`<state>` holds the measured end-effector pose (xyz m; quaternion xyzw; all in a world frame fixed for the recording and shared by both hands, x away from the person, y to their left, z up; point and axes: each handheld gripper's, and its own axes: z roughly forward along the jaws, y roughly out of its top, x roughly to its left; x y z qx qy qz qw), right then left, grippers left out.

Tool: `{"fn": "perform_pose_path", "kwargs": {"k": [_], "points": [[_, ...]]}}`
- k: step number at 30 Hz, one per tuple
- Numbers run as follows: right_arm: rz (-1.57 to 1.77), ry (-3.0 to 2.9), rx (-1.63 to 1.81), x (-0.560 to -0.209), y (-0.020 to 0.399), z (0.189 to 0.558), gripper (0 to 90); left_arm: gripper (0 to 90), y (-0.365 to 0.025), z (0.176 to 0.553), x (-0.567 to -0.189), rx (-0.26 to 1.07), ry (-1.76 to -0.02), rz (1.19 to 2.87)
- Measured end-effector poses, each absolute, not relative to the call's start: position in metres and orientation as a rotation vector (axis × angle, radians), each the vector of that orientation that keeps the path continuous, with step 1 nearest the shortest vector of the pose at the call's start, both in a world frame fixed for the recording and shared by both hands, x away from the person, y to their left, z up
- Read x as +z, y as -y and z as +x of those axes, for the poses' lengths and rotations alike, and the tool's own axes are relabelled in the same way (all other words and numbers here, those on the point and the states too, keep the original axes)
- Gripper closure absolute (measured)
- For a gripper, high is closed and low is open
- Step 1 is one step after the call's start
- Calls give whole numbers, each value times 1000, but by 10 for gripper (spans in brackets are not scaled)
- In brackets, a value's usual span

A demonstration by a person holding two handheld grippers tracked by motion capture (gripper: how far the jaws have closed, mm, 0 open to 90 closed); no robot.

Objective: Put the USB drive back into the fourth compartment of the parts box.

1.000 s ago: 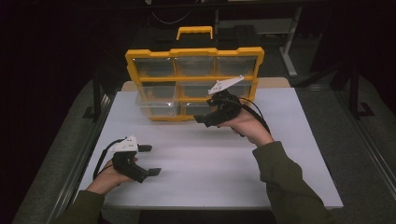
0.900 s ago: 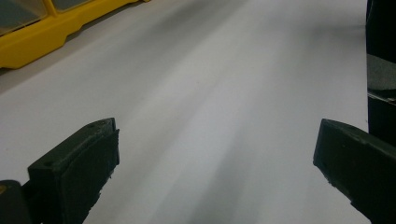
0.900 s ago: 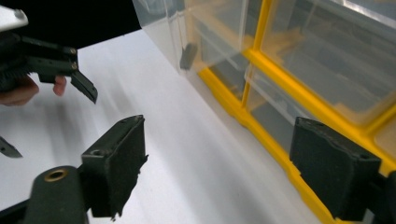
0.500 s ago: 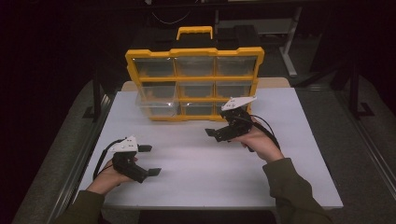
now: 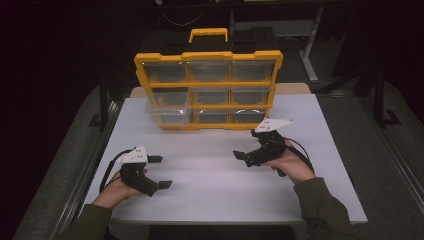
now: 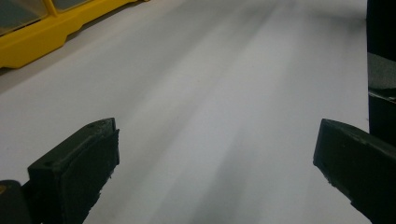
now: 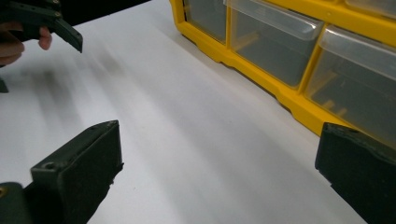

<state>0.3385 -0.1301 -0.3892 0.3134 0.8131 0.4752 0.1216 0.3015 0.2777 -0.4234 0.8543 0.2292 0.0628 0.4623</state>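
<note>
A yellow organiser case (image 5: 207, 82) with clear drawers and a carry handle stands upright at the back of the white table (image 5: 210, 195). Its lower left drawer (image 5: 170, 112) seems to stick out a little. My right gripper (image 5: 245, 145) hovers low in front of the case's right part, pointing left. Its jaws have just been opening and hold nothing between them (image 7: 219, 130). The case (image 7: 299, 51) lies to the right in the right gripper view. My left gripper (image 5: 160, 171) rests at the near left, open and empty (image 6: 215, 128), with a corner of the case (image 6: 42, 32) ahead.
The table's near edge runs just behind both hands. Dark floor and metal stands (image 5: 310, 45) surround the table. In the right gripper view the other hand's gripper (image 7: 46, 18) appears at the top left. White tabletop (image 6: 224, 70) stretches between the two grippers.
My right gripper has come away from the case's drawers, moving down and toward the near right, and its jaws have spread wider. The left gripper has stayed put.
</note>
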Motion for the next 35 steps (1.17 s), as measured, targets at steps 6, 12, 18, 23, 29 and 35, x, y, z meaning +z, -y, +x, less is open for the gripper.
{"fn": "perform_pose_path", "kwargs": {"k": [6, 12, 18, 23, 29, 35], "points": [[938, -2352, 1379, -400, 146, 326, 0, 0, -278, 302, -424, 156, -563, 2102], [978, -2337, 1384, -416, 159, 315, 0, 0, -278, 301, -423, 157, -563, 2100], [1007, -2335, 1378, -429, 167, 308, 0, 0, -278, 301, -423, 158, -562, 2097], [1019, -2329, 1367, -439, 177, 300, 0, 0, -278, 301, -423, 157, -564, 2097], [1050, -2334, 1330, -447, 186, 294, 0, 0, -278, 300, -424, 161, -559, 2101], [1054, -2321, 1329, -448, 189, 292, 0, 0, -277, 301, -425, 164, -565, 2107]]}}
